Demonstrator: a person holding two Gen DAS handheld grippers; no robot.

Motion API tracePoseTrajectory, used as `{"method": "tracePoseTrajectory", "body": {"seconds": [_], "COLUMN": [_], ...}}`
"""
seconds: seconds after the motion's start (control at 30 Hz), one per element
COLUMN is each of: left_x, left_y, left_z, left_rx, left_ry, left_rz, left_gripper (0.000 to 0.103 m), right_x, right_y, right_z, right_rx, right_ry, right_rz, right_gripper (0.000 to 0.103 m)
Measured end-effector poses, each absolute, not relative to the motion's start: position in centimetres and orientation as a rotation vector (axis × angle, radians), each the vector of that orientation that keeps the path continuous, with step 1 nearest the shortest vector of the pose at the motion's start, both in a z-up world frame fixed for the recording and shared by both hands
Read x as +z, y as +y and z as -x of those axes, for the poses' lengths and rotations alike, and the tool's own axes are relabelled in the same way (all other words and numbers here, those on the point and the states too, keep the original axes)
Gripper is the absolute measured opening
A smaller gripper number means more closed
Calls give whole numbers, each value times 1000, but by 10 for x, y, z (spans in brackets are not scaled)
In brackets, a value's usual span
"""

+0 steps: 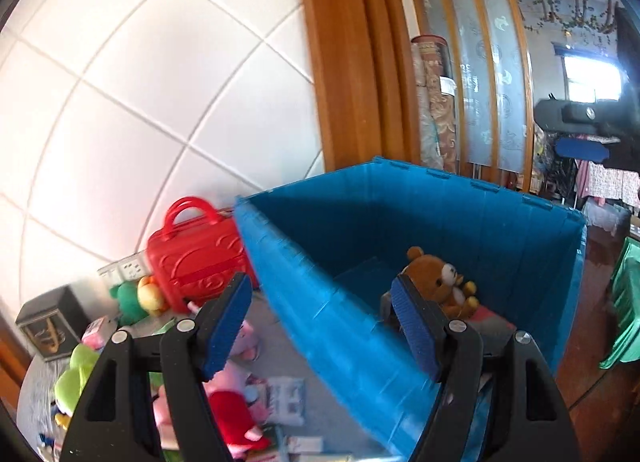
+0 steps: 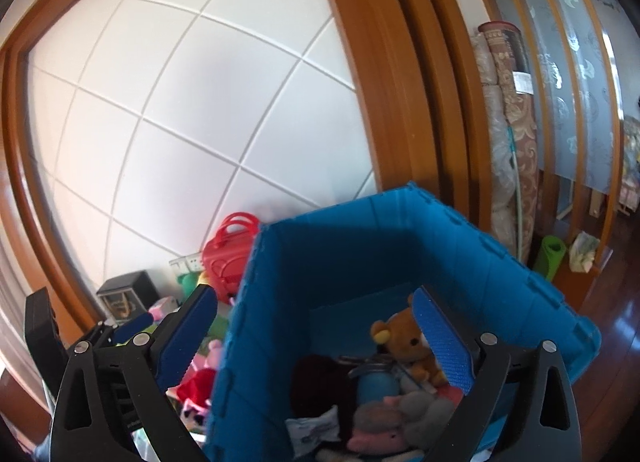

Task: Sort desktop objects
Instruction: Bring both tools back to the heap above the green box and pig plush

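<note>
Two tools, both spread wide, nothing between fingers. Left tool (image 1: 320, 326) straddles near wall of blue box (image 1: 344, 326). Right tool (image 2: 316, 342) hangs over same box. Inside box: brown bear (image 2: 404, 338), blue jar (image 2: 376, 382), grey and pink soft toys. Left of box, on table (image 1: 276, 358): pink pig toy (image 1: 232, 402), green toy (image 1: 76, 378). Farther back, red toy case (image 1: 196, 254) by white wall.

Ahead of me rises a white tiled wall (image 1: 140, 94) framed by a brown wooden door frame (image 1: 344, 62). A white wall socket (image 1: 124, 268) sits low on it. To my right, rolled patterned carpets (image 2: 508, 134) stand upright against a wooden slat partition (image 1: 480, 62) with frosted panels. A green rolled mat (image 2: 551, 256) leans near them on the dark wooden floor (image 2: 616, 322). Farther right, a bright window (image 1: 592, 78) glows.
</note>
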State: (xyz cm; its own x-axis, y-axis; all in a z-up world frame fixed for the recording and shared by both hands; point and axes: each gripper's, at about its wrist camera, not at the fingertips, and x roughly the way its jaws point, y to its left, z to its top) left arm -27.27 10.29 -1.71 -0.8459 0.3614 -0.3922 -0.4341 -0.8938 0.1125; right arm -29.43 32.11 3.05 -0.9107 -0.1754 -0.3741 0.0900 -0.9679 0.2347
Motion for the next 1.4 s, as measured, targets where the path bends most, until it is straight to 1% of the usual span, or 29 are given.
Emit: {"method": "tracePoseTrajectory", "body": {"seconds": [0.23, 0.37, 0.57, 0.73, 0.93, 1.27, 1.4], "left_x": [-47, -68, -102, -141, -189, -245, -251], "left_y": [3, -65, -135, -173, -207, -234, -247], "left_z": [247, 241, 235, 245, 270, 304, 325], "left_rx": [2736, 2785, 2825, 2788, 2672, 2363, 2308], "left_ry": [292, 296, 379, 400, 469, 603, 574], "left_rz": [564, 651, 726, 855, 1000, 982, 996], "left_gripper": [72, 72, 72, 72, 72, 72, 72], "right_x": [24, 5, -38, -80, -119, -161, -175], "right_y": [225, 163, 88, 55, 31, 24, 21], "right_z": [291, 301, 325, 352, 387, 412, 418], "right_rx": [-2824, -2750, -2682, -2614, -2556, -2545, -2557], "right_ry": [-281, -260, -251, -243, -197, -165, -162], "right_rz": [-631, -699, -815, -965, -1082, -1235, -1290], "right_gripper": [101, 101, 101, 101, 101, 101, 101]}}
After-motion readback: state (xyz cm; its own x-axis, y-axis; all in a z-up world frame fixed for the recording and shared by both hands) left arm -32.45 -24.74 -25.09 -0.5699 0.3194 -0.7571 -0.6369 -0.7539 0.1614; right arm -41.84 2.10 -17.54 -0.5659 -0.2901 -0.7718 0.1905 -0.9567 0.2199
